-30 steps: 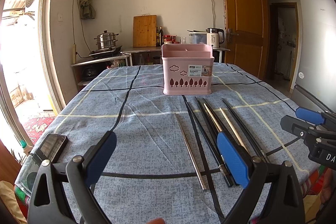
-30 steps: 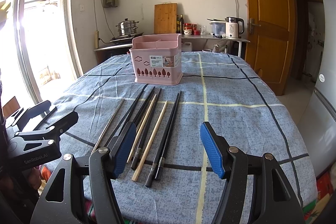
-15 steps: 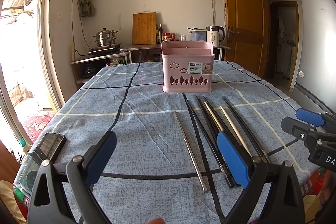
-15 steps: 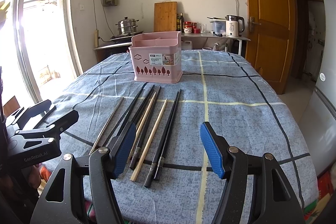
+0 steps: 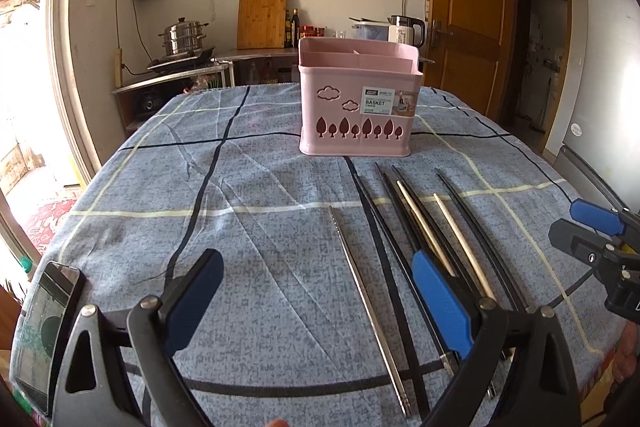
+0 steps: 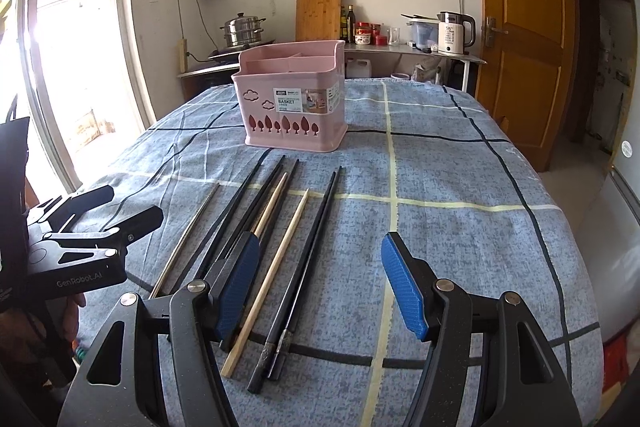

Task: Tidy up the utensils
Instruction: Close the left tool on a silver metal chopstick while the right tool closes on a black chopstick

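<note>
Several chopsticks [image 6: 280, 251] lie loose in a fan across the blue checked tablecloth [image 6: 460, 187], lower centre of both views, tips toward the pink basket [image 6: 294, 107]. Mostly black ones, two pale wooden ones [image 6: 272, 283] among them, and one thin metal stick [image 5: 370, 307] apart at the left of the fan. Basket stands upright beyond them, mid-frame: divided compartments, tree and cloud cut-outs, a paper label on its front. Left gripper [image 5: 320, 303] hovers over the near end of the metal stick, jaws spread wide and just closing slightly, pads touching nothing. Right gripper [image 6: 320, 287] likewise released, a pale stick and a black pair lying between its blue pads, untouched. Phone [image 5: 44, 327] at the lower left table edge.
</note>
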`<state>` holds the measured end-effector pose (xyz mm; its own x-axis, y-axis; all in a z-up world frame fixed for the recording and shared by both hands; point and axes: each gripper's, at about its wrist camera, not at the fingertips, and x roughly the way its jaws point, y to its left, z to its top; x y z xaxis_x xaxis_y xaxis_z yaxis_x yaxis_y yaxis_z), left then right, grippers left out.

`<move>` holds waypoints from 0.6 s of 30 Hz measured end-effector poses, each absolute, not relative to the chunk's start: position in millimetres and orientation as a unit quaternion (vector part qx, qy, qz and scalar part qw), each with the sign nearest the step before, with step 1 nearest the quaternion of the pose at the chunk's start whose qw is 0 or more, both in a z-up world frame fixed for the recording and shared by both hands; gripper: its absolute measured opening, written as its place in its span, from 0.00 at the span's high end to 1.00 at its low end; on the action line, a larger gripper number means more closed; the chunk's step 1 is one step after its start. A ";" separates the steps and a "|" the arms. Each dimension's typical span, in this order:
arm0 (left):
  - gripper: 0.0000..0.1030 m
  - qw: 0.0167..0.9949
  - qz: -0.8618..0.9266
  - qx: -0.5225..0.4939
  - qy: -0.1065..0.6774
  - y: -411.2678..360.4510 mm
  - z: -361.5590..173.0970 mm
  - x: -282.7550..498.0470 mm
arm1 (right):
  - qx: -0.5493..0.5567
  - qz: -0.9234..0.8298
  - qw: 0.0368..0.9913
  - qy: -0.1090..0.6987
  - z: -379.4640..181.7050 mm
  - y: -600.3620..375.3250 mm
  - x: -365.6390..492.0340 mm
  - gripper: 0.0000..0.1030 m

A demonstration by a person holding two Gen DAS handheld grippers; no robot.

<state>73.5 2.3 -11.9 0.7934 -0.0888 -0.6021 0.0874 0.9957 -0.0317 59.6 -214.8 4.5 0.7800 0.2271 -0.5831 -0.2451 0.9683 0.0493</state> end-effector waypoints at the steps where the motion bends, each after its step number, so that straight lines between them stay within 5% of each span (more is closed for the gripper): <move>1: 0.14 0.942 -0.048 0.000 0.331 2.4 -13.8 81.2 | -0.015 0.128 0.942 0.309 5.6 -214.8 64.9 0.38; 7: 0.23 0.922 -0.067 -0.005 0.382 2.2 -25.2 113.3 | -0.016 0.133 0.928 0.347 4.4 -211.6 110.7 0.42; 12: 0.24 0.914 -0.056 -0.009 0.402 3.5 -31.4 133.6 | -0.013 0.132 0.910 0.394 -11.4 -207.9 152.8 0.62; 18: 0.33 0.903 -0.055 -0.020 0.427 6.7 -41.0 145.4 | -0.008 0.130 0.891 0.436 -31.1 -204.5 183.8 0.71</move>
